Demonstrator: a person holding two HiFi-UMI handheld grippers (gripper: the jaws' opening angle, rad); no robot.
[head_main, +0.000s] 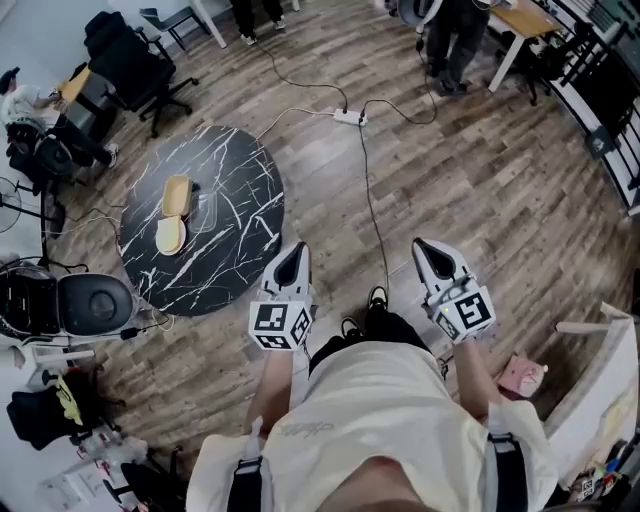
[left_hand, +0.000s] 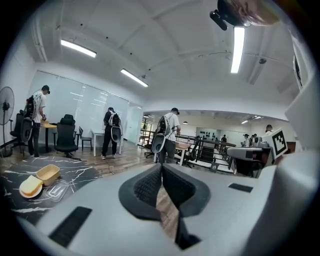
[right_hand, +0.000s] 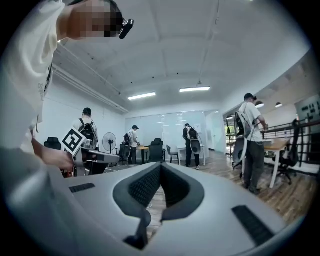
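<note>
I hold both grippers at waist height over the wooden floor, and neither has anything in it. My left gripper is shut, its dark pads meeting at the tip. My right gripper is shut as well, tips together. Just left of the left gripper stands a round black marble table. On it lie a tan oblong dish, a pale round piece and a clear plastic tray. The left gripper view shows the same dish and tray at lower left.
A white power strip with cables crosses the floor ahead. Black office chairs stand at far left, and a black round appliance sits beside the table. A pink object lies at right. Several people stand at desks further off.
</note>
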